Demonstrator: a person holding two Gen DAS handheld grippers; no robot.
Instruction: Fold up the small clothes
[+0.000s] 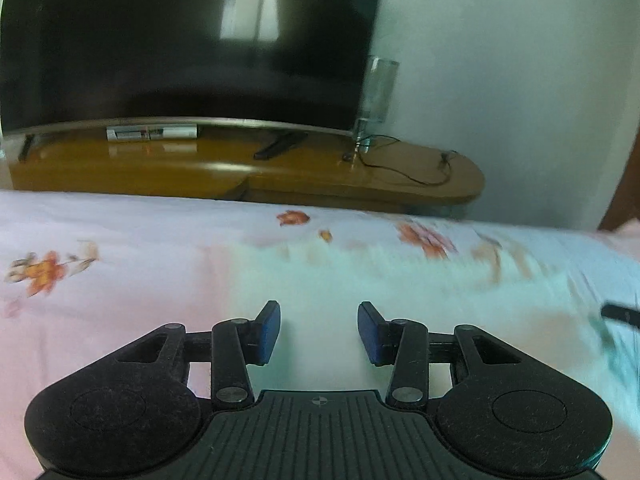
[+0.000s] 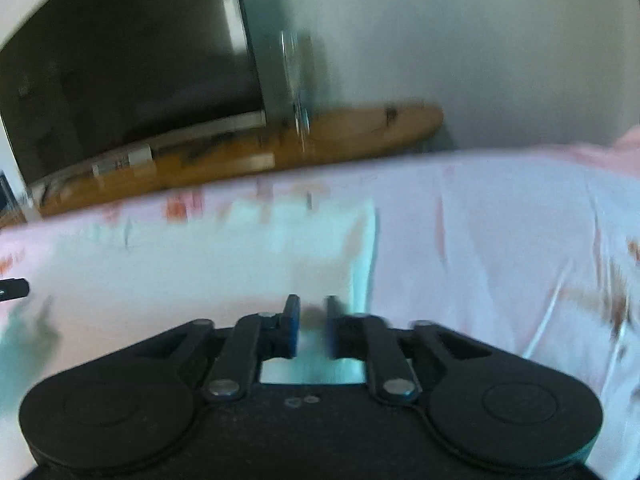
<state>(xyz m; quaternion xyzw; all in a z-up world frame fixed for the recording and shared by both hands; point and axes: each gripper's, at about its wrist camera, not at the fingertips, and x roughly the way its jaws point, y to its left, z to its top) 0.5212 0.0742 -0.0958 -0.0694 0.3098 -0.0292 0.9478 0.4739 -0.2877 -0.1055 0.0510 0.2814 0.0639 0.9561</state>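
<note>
Bedroom scene: pink floral bedsheet (image 1: 80, 240) on the bed, dark TV (image 1: 180, 40) on a wooden stand (image 1: 320, 168) behind. Pale mint garment (image 2: 240, 248) lies flat on the sheet under both tools, heavily blurred. Left hand-held gripper (image 1: 319, 332) has fingers spread, nothing between; right hand-held gripper (image 2: 310, 326) nearly closed with mint fabric seen in the narrow gap, actual pinch cannot be told.

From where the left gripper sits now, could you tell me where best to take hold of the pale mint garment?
Probably its left edge. The pale mint garment lies flat on the floral bedsheet, so a low approach from the left, one pad slipped under the edge, seems best. The left gripper is open above it.
</note>
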